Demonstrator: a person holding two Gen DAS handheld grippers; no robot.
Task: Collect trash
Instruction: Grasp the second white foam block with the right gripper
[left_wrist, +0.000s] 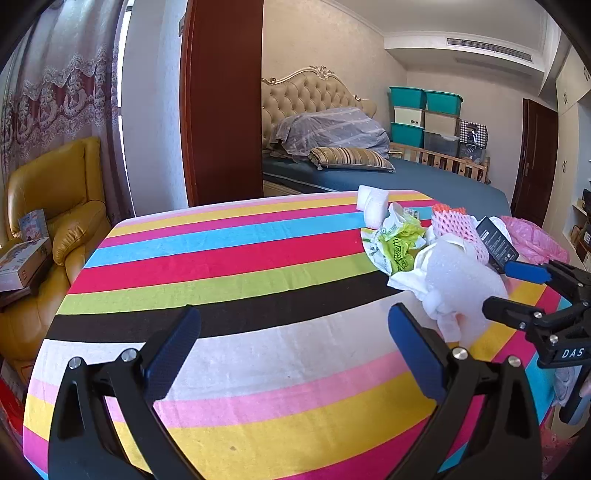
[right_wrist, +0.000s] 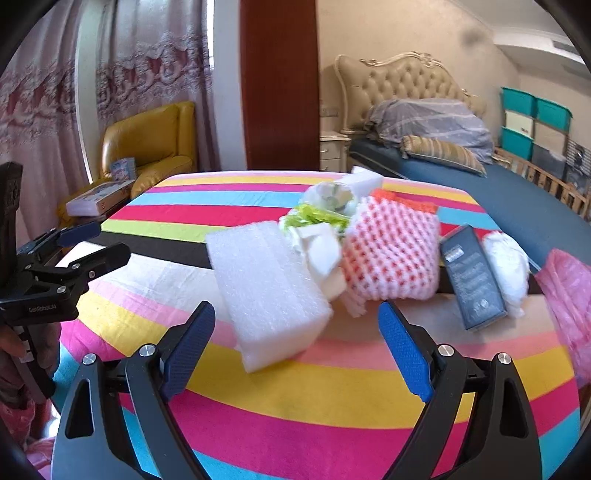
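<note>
A trash pile lies on the striped table (left_wrist: 258, 236). It holds a white foam block (right_wrist: 269, 291), crumpled tissue (right_wrist: 317, 251), a green and white wrapper (left_wrist: 399, 243), a pink and white foam net (right_wrist: 391, 251), a dark small box (right_wrist: 472, 277) and a white wad (right_wrist: 509, 262). My right gripper (right_wrist: 297, 343) is open just in front of the foam block, fingers apart from it; it also shows in the left wrist view (left_wrist: 506, 288). My left gripper (left_wrist: 293, 347) is open and empty over bare cloth, left of the pile; it also shows in the right wrist view (right_wrist: 96, 240).
A pink plastic bag (right_wrist: 569, 291) hangs at the table's right edge. A yellow armchair (left_wrist: 55, 206) with boxes stands left of the table. A bed (left_wrist: 406, 177) and stacked storage bins (left_wrist: 424, 114) lie beyond.
</note>
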